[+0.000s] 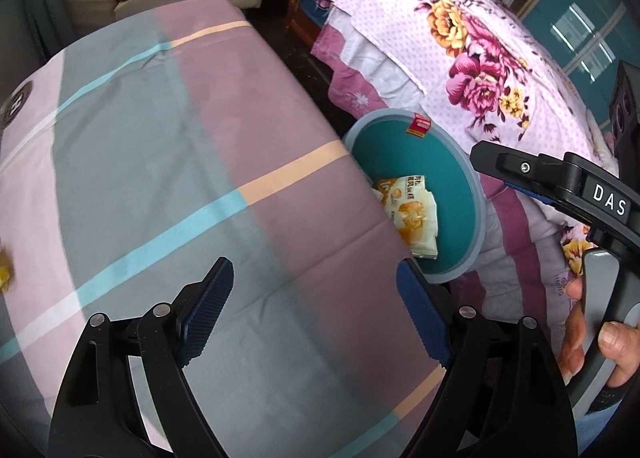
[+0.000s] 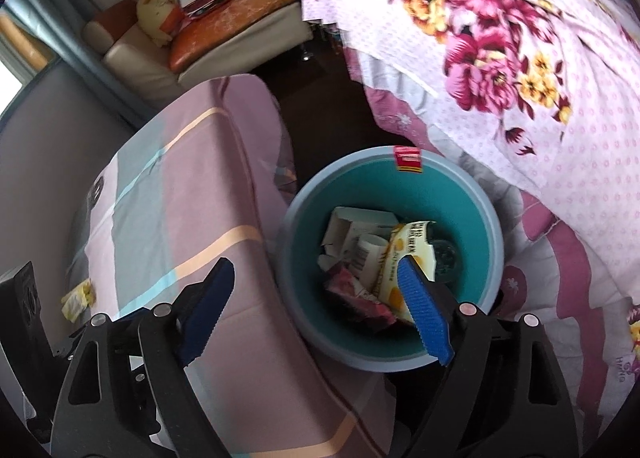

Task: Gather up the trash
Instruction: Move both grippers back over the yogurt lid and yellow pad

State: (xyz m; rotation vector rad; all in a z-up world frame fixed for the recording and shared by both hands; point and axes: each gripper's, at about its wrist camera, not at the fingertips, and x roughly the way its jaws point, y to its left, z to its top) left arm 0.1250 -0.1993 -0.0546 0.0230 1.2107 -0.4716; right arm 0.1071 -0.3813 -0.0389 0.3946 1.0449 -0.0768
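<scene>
Right gripper (image 2: 320, 310) gapes empty above the bin (image 2: 490, 254); left gripper (image 1: 316, 314) gapes beside it, wrapper (image 1: 416, 214) half-hidden inside.

light: soft daylight | shadows: faint | blur: slight motion smear | edges: strong fisheye bending, dark vignette

The round teal plastic bin (image 2: 472, 218) stands wedged between the plaid-clothed table (image 2: 208, 210) and the floral quilt-covered bed (image 2: 540, 106); only its mouth gives way from above.

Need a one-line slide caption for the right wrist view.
Open right gripper above the teal bin holding a yellow snack wrapper and torn carton.
</scene>
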